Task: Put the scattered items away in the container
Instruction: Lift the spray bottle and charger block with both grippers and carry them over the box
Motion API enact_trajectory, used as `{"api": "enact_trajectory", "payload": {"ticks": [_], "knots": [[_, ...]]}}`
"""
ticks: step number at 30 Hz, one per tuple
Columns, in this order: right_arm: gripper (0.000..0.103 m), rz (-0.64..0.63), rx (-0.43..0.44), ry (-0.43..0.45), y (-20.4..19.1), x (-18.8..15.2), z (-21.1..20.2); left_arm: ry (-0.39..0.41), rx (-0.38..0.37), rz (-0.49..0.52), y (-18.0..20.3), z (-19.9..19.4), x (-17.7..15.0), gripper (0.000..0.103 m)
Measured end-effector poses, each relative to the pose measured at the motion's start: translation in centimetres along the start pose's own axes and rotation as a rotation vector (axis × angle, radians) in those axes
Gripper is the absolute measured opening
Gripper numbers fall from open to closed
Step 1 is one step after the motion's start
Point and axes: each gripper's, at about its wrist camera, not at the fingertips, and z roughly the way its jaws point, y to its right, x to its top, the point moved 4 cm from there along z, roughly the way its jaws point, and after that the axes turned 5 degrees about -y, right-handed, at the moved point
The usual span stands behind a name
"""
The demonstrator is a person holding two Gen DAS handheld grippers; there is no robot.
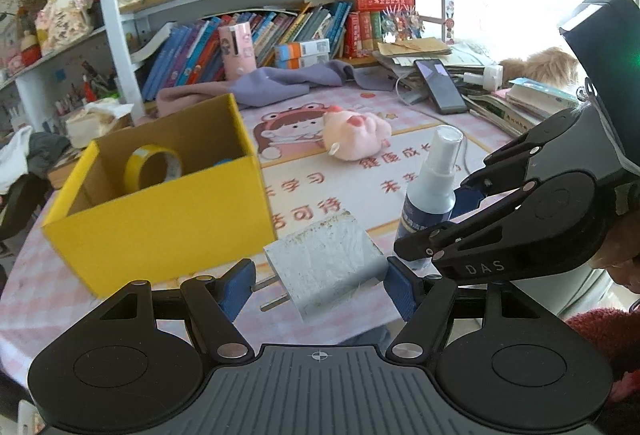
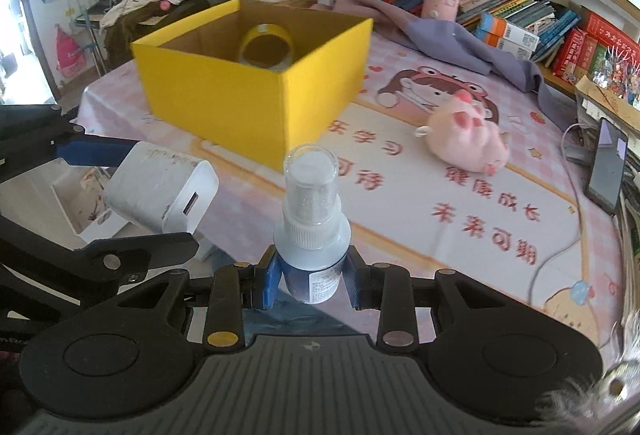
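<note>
Carrying both items clear of the tabletop (image 2: 500, 259) suits dropping them in: left gripper (image 1: 320, 285) jaws clamp the white charger (image 1: 326, 261), right gripper (image 2: 310, 281) jaws clamp the spray bottle (image 2: 312, 219), near the yellow box (image 2: 256, 91) at the tabletop's far-left corner.

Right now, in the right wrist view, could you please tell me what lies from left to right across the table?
White charger → spray bottle → pink plush toy → phone.
</note>
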Motion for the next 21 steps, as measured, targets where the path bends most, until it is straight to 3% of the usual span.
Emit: {"api": "enact_trajectory", "payload": {"ticks": [9, 21], "knots": [[0.031, -0.009, 0.019, 0.002, -4.9, -1.1, -0.8, -0.003, 0.018, -0.016, -2.3, -2.5, -2.8, 0.07], [0.031, -0.074, 0.042, -0.009, -8.6, -0.3, -0.5, -0.01, 0.058, -0.093, -5.2, -4.1, -5.0, 0.07]]}}
